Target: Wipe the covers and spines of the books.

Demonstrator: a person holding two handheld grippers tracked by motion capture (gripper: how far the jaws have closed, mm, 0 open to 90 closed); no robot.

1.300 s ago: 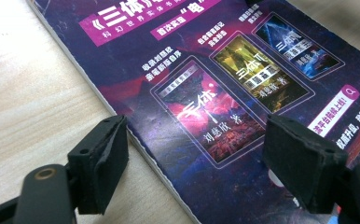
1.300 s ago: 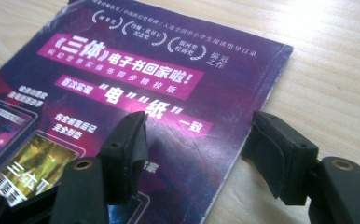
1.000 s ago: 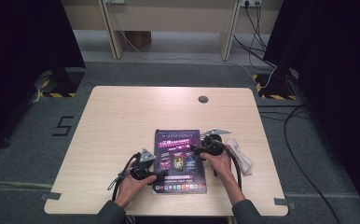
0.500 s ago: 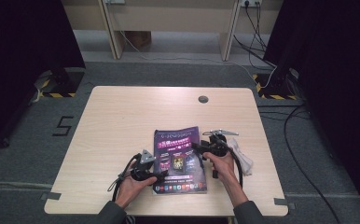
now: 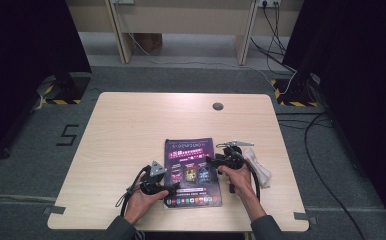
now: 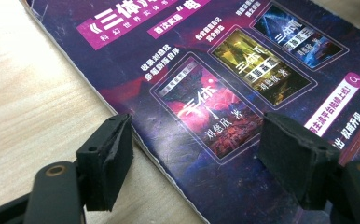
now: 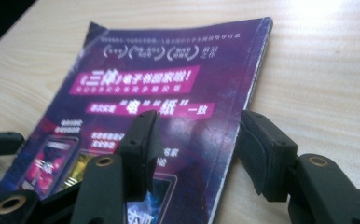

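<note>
Both pairs of jaws stand apart, each straddling an edge of the 1 flat purple magazine with a glossy printed cover (image 5: 191, 170) without clamping it. On my left gripper (image 5: 167, 188), the left gripper view shows 1 jaw over bare wood and the other over the cover, with the magazine's left edge running between them. On my right gripper (image 5: 212, 161), the right gripper view shows 1 jaw above the cover and the other just outside the right, bound edge.

Position: the magazine lies flat on the light wooden rectangular table (image 5: 131, 125), near my front edge and slightly right of centre, its lower edge close to the table's rim. Its far left corner curls up a little in the right gripper view.

Open room: the far half of the table and the whole left portion are bare wood. At my right, 1 crumpled white cloth (image 5: 259, 167) lies just beside my right hand (image 5: 240, 178), between the magazine and the table's right edge.

Count: 2 grippers, 2 hands, 1 magazine, 1 cloth, 1 round dark cable port (image 5: 218, 106) near the far edge. My left hand (image 5: 140, 200) rests near the front rim.
</note>
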